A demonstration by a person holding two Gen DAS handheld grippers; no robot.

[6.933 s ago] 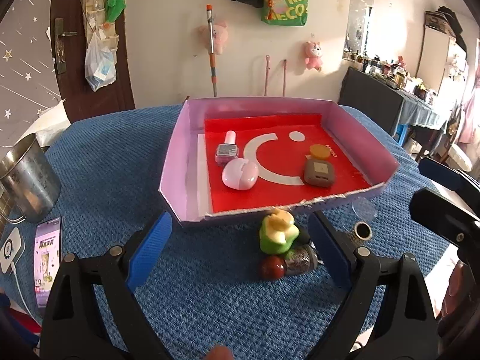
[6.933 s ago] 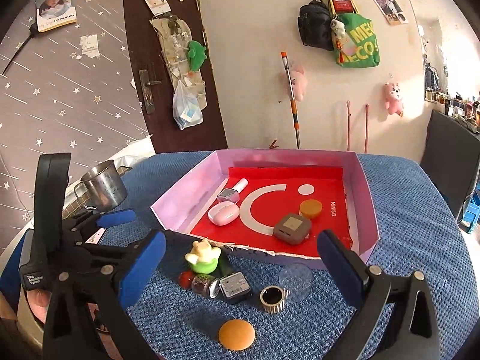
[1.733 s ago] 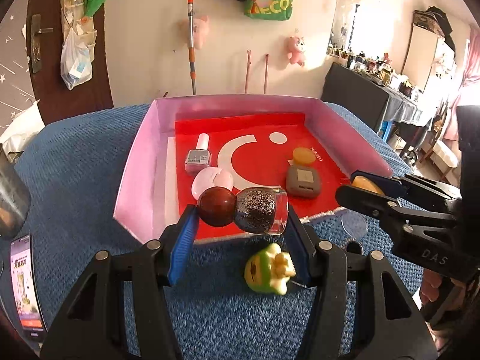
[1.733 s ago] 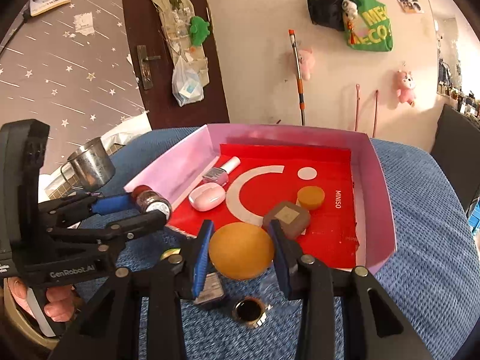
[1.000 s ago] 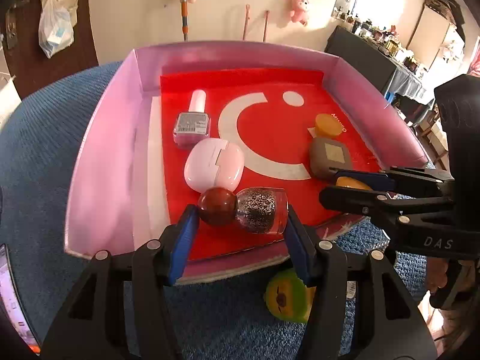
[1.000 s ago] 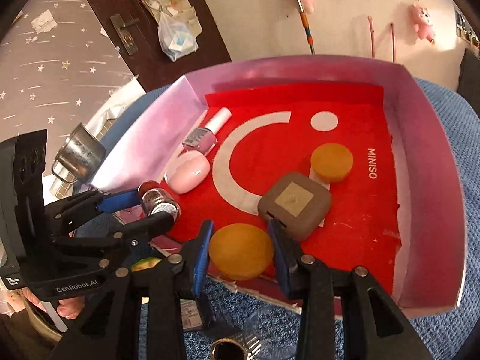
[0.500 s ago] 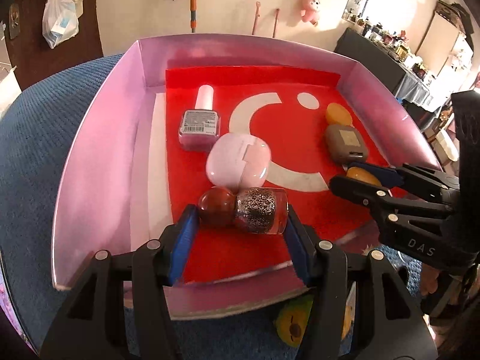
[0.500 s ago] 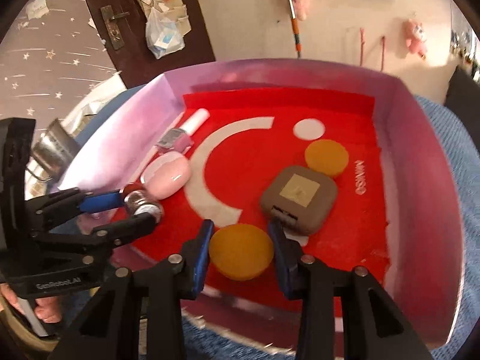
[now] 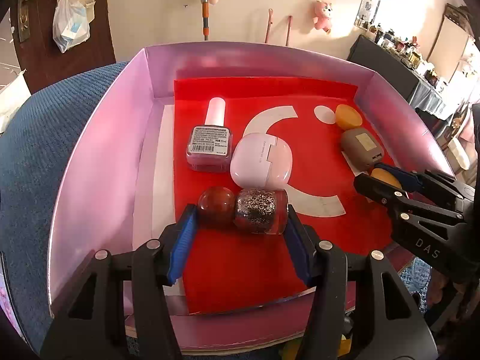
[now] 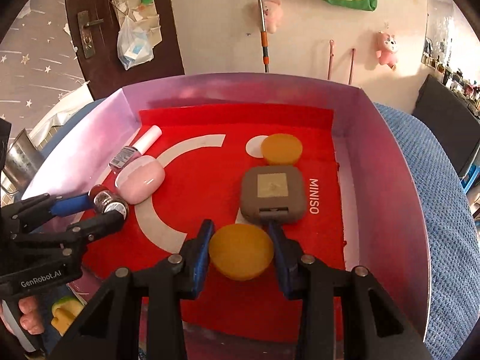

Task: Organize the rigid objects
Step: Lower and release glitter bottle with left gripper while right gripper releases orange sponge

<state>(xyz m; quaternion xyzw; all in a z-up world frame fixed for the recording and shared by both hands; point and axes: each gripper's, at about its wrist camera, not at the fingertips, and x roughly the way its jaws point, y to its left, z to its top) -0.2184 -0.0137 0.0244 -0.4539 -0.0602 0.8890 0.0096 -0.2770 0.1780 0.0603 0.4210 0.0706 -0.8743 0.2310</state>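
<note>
Pink cardboard walls frame a shallow tray [image 9: 99,162] with a red floor, which fills the middle of both views and sits on a blue knitted cloth [image 9: 39,138]. In the left wrist view, the left gripper [image 9: 241,219] at lower centre pinches a glitter bottle [image 9: 259,210] with a round dark-red cap, held sideways between its 2 blue pads just above the red floor. Directly above it in the frame lie a pale pink case [image 9: 261,160] and a nail polish bottle [image 9: 210,144] with a white cap, side by side. At the right edge, the right gripper [image 9: 387,180] reaches into the tray. In the right wrist view, the right gripper [image 10: 241,250] at lower centre is clamped on an orange disc [image 10: 241,250], edge to edge between its pads, low over the tray floor. Just above it sits a grey square box [image 10: 273,193], and beyond that a second orange disc [image 10: 281,148]. The left gripper [image 10: 102,207] enters from the left edge.
</note>
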